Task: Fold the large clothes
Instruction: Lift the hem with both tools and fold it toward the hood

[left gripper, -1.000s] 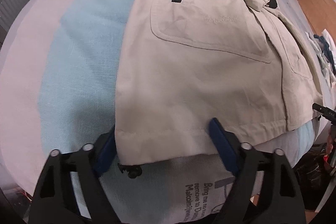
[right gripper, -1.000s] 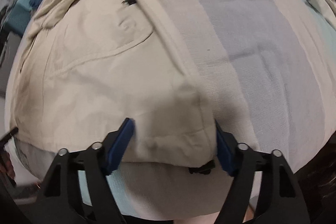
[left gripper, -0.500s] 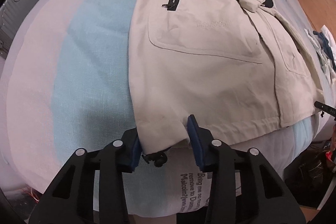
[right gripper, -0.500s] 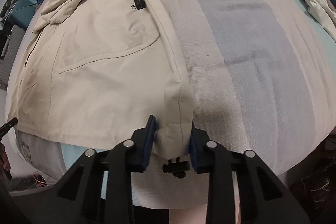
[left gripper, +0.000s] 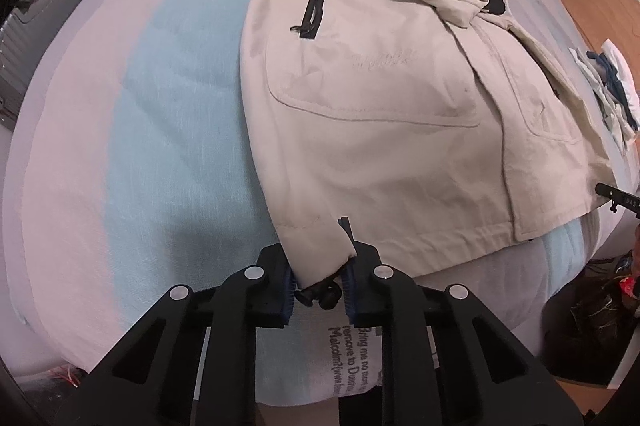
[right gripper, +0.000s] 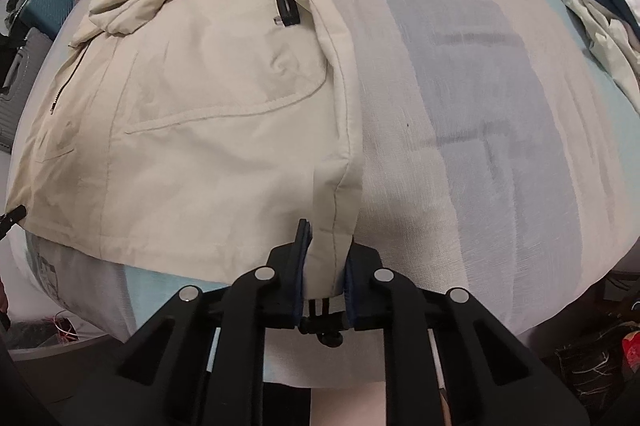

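Left wrist view: jacket (left gripper: 372,114) lies flat on the bed (left gripper: 132,114), hem toward the camera. Left gripper (left gripper: 318,278) is pinched onto the jacket's near-left hem corner, likely to lift the hem for a fold. A drawcord toggle (left gripper: 320,296) hangs below.

Right wrist view: right gripper (right gripper: 323,282) clamps the jacket's (right gripper: 208,114) opposite hem corner. Sleeves are bunched at the far collar; their layout is unclear.

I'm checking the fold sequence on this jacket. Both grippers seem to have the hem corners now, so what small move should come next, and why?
Probably lift both corners together and carry the hem toward the collar. The left gripper and right gripper are each shut on a bottom corner of the beige jacket, which lies flat on the bed with its sleeves already folded in.
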{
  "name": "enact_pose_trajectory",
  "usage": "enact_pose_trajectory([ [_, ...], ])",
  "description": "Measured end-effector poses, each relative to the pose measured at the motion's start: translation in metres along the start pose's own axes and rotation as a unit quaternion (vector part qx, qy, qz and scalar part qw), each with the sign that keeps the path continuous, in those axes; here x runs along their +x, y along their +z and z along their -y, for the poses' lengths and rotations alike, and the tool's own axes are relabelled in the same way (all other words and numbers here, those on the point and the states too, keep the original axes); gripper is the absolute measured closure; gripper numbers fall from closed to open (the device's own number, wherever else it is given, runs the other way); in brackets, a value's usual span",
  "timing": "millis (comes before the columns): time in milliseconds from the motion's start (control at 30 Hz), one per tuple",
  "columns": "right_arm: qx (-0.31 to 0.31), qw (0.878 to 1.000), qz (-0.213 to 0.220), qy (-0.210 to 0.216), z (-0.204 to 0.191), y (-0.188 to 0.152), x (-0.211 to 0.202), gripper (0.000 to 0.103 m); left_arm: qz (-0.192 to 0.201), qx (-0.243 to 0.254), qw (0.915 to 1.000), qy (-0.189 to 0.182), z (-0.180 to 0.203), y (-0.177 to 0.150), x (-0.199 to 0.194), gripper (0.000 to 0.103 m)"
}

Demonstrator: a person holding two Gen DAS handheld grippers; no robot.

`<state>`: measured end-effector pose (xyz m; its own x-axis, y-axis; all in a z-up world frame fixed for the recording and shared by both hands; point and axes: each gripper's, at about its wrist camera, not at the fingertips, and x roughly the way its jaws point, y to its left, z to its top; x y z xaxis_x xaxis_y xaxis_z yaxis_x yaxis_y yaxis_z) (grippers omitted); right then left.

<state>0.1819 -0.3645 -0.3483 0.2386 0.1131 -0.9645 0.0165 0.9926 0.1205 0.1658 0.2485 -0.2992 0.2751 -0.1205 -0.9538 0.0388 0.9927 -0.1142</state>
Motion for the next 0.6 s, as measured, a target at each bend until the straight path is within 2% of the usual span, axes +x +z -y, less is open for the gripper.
enact_pose_trajectory([
  [300,-0.013,1.0,0.022,-0.001,-0.021,0.026,-0.038,0.091,0.012,0.016,0.9998,0.0,0.018,0.025,-0.041,0.087],
  [600,-0.011,0.998,0.067,0.017,-0.034,0.084,-0.089,0.091,0.017,0.018,0.9996,-0.012,0.027,0.079,-0.072,0.088],
])
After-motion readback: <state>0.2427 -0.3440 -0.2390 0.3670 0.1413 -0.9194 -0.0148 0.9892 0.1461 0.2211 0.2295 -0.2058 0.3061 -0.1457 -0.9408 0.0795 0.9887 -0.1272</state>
